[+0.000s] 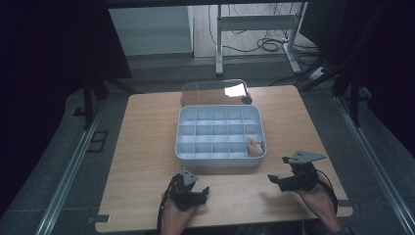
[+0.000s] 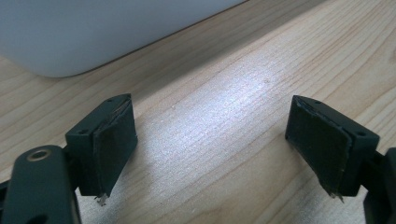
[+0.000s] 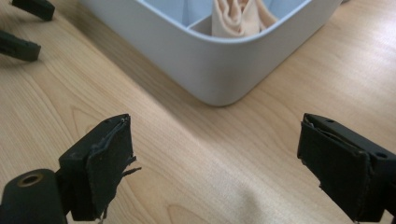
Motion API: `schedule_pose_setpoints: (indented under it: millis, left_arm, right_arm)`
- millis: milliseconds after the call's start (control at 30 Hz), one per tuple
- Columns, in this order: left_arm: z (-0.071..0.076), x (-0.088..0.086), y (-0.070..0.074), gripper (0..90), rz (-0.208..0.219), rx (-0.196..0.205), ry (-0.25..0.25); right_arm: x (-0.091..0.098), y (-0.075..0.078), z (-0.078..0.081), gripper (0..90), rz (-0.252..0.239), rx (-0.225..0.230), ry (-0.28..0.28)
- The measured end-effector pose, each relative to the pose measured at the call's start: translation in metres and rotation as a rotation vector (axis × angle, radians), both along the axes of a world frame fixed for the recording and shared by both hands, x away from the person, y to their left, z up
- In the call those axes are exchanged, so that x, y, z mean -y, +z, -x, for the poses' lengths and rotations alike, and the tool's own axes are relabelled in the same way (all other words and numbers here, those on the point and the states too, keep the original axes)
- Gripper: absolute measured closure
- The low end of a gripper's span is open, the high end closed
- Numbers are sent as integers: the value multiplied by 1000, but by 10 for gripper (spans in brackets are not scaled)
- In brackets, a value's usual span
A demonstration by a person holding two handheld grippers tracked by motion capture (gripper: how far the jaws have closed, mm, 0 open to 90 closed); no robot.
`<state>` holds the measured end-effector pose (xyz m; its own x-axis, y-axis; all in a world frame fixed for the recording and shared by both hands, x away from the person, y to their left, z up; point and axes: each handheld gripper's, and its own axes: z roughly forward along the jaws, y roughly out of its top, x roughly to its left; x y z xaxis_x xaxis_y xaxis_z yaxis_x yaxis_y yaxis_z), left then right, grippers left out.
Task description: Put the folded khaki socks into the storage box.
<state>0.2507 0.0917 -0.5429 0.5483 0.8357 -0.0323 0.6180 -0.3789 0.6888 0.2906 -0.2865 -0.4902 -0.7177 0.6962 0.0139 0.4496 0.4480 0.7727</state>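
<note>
Left hand (image 1: 175, 215): enters from the bottom edge of the high view, left of centre, wrist low over the light wooden desk (image 1: 147, 147). It carries the left gripper (image 1: 195, 188), black, pointing toward the upper right of the frame; in the left gripper view (image 2: 210, 140) its jaws stand wide apart with nothing between them, bare wood below.

Right hand (image 1: 317, 198): lower right of the high view, forearm angled up and to the left. The right gripper (image 1: 278, 171), black with a grey three-cornered plate on top, points left toward the box's near right corner; in the right gripper view (image 3: 215, 163) its jaws are spread wide and hold nothing.

Pale grey plastic compartment box (image 1: 220, 159): centre of the desk. A folded peach cloth (image 1: 254, 146) sits in its lower-right compartment, near the right gripper.

Clear plastic lid (image 1: 208, 93): lies just behind the box, toward the top of the desk.

Writing: none legible.
</note>
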Motion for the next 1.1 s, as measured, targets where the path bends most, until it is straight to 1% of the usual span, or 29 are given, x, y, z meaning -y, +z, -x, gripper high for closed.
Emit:
schedule_pose_setpoints:
  millis: [100,267,400,600,633,800,1100]
  left_arm:
    - [0,0,0,162,0,0,0]
    - [0,0,0,163,0,0,0]
    - [0,0,0,163,0,0,0]
    - [0,0,0,163,0,0,3]
    - [0,0,0,163,0,0,3]
    - [0,0,0,163,0,1,3]
    - [0,0,0,162,0,0,3]
  right_arm:
    - [0,-6,1,102,6,-3,1]
    - [-1,-21,2,101,16,-23,3]
    - [-2,-33,3,101,34,-42,4]
    - [-5,-49,3,98,63,-51,15]
    - [-5,-51,3,97,62,-52,15]
    - [-6,-51,4,104,72,-44,17]
    - [-6,-52,4,103,68,-48,18]
